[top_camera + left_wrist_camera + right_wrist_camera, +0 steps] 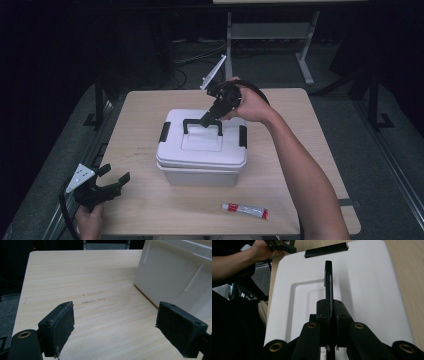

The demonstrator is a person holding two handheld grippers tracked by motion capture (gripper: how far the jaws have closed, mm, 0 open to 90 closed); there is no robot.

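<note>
Right tool (207, 119) clamped on box handle (202, 123) (raised upright, presumably for lifting); left tool (111, 182) wide open, empty, resting on worktop (140, 210).

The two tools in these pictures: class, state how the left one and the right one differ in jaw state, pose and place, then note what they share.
Jaw state: the left tool is open, nothing between its pads; the right tool is shut on the black handle of the white box.
Place: the left tool is near the table's front left corner, beside the box; the right tool is above the lid.
Pose: the left tool lies low over the table; the right tool angles down.
Shared: both are black, hand-held and two-jawed.
</note>
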